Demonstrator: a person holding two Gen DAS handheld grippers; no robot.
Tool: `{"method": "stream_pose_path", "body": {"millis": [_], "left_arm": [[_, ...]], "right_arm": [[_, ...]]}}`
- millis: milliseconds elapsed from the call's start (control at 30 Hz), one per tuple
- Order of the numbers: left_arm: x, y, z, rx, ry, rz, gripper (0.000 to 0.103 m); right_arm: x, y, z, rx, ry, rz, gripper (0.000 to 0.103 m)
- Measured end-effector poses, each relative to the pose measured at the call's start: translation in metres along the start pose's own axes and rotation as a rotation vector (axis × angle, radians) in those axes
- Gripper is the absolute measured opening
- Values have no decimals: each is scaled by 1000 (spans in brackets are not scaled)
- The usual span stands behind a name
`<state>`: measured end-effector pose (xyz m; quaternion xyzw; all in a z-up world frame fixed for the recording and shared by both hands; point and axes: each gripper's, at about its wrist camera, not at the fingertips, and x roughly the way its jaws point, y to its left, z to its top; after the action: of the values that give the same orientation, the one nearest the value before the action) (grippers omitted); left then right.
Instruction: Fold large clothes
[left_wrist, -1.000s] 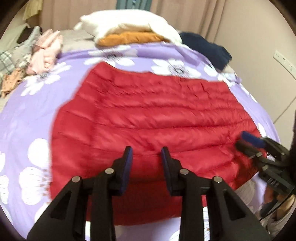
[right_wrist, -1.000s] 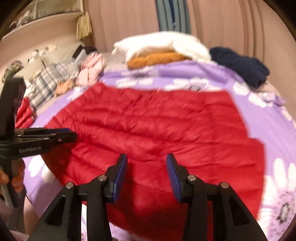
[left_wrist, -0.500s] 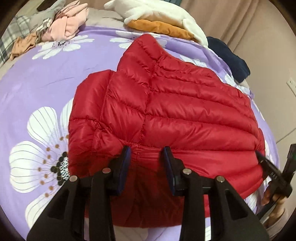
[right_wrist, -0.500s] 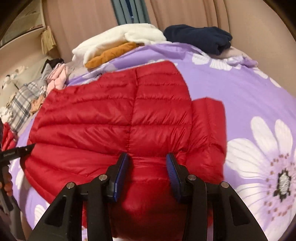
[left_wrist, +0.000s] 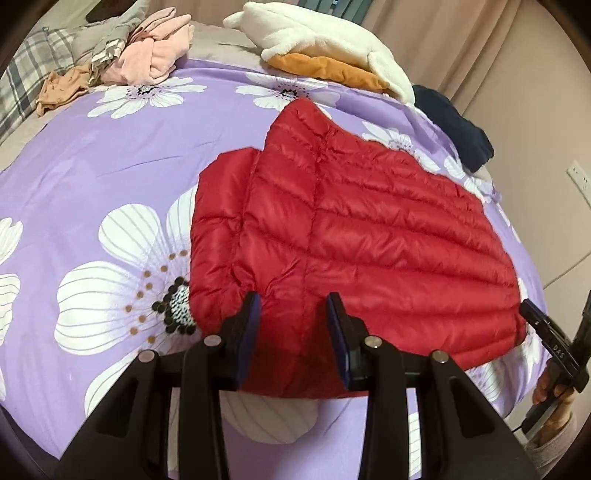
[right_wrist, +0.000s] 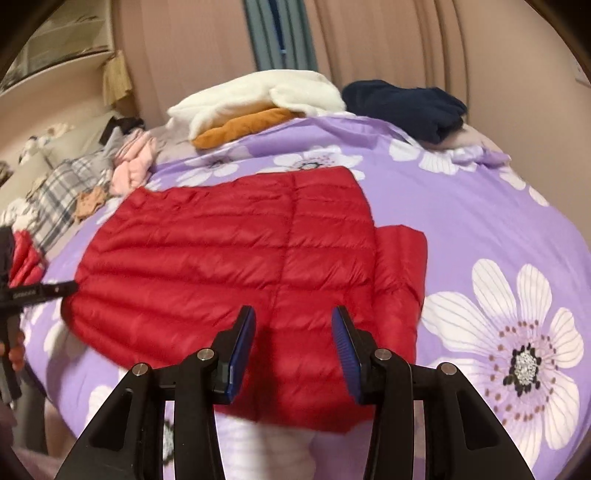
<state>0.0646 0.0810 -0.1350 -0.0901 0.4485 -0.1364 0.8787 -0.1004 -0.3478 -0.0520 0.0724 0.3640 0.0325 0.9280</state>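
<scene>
A red quilted down jacket (left_wrist: 354, 236) lies flat on the purple flowered bed cover, also in the right wrist view (right_wrist: 236, 266). A folded sleeve part shows at its side (right_wrist: 400, 273). My left gripper (left_wrist: 293, 332) is open, its fingers over the jacket's near left edge, holding nothing. My right gripper (right_wrist: 293, 343) is open over the jacket's near right edge, empty. Each gripper shows in the other's view: the right one at the far right (left_wrist: 546, 332), the left one at the far left (right_wrist: 40, 291).
The purple cover (left_wrist: 110, 177) has large white flowers. At the back lie a white and orange pile (left_wrist: 325, 48), a navy garment (left_wrist: 454, 122), pink clothes (left_wrist: 151, 55) and plaid fabric (left_wrist: 22, 74). A wall stands at right.
Both grippers pulled back and swung outward, each to its own end of the jacket. The jacket lies the same, now seen from its two ends. Both stay open.
</scene>
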Motion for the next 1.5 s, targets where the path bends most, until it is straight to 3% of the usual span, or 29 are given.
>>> {"method": "stream_pose_path", "body": {"millis": [100, 200, 300, 400, 433, 533, 567, 767, 933, 1067, 1133, 1200, 1333, 1500], "left_arm": [[15, 4, -6, -26, 29, -16, 36], [26, 4, -6, -47, 32, -19, 36], [22, 4, -3, -56, 39, -20, 36], [4, 10, 0, -86, 28, -52, 39], [-5, 15, 1, -108, 12, -75, 44], [-26, 32, 4, -182, -45, -92, 73], [-30, 37, 4, -205, -59, -95, 74], [-18, 65, 0, -365, -14, -177, 74], [3, 66, 0, -441, 57, -282, 74], [20, 63, 3, -448, 96, -285, 79], [24, 63, 7, -455, 96, -297, 82], [28, 61, 12, -448, 97, -304, 84], [35, 54, 16, -401, 111, -269, 84], [39, 52, 19, -409, 116, -227, 79]], "right_arm": [[29, -3, -10, 0, 72, -10, 44], [38, -4, -10, 25, 80, -7, 44], [29, 2, -3, -8, 104, -32, 44], [6, 8, 4, -19, 51, -8, 44], [-2, 10, 8, -22, 22, 12, 44], [-12, 19, 21, -19, -40, 68, 44], [-12, 23, 27, -15, -52, 96, 44], [17, 64, 62, -49, -71, 203, 44], [59, 98, 89, -84, -55, 231, 44], [94, 109, 94, -64, 5, 211, 39], [124, 114, 83, -93, 83, 157, 37], [140, 119, 68, -137, 89, 114, 36], [139, 120, 64, -143, 96, 98, 36], [126, 106, 73, -43, 108, 167, 36]]}}
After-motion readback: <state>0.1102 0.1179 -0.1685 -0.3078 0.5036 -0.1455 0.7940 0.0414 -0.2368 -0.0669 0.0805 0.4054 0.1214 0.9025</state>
